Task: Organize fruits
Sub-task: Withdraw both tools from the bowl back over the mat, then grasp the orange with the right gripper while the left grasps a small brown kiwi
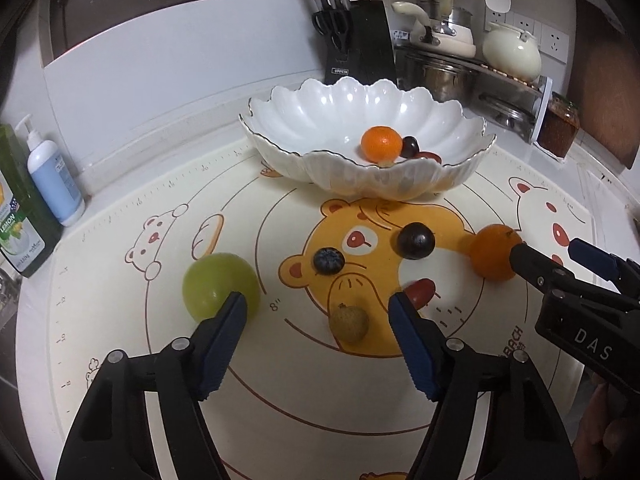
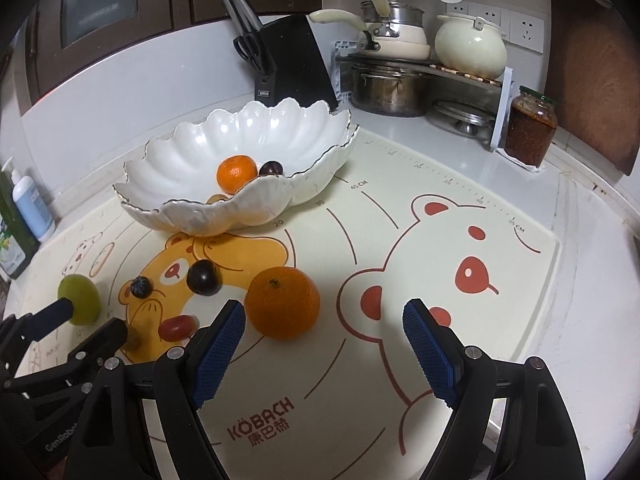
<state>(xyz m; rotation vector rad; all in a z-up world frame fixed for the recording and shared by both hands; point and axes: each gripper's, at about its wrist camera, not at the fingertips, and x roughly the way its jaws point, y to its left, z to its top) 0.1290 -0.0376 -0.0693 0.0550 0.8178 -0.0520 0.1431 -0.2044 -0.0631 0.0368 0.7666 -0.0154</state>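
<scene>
A white scalloped bowl (image 1: 320, 112) (image 2: 180, 148) holds an orange (image 1: 381, 144) (image 2: 236, 173), a dark grape (image 1: 410, 146) and a red fruit. On the mat lie a green fruit (image 1: 220, 287) (image 2: 79, 298), a blueberry (image 1: 328, 261) (image 2: 141, 287), a dark plum (image 1: 416, 241) (image 2: 204, 278), a brown lychee (image 1: 349, 323), a red cherry tomato (image 1: 422, 292) (image 2: 178, 327) and a second orange (image 1: 494, 252) (image 2: 282, 308). My left gripper (image 1: 318, 308) is open above the lychee. My right gripper (image 2: 324, 316) is open, its left finger beside the second orange.
A cartoon bear baking mat (image 2: 460, 280) covers the counter. A knife block (image 1: 358, 40), pots on a rack (image 2: 400, 80) and a sauce jar (image 2: 530, 128) stand behind. Soap bottles (image 1: 52, 184) stand at the left edge.
</scene>
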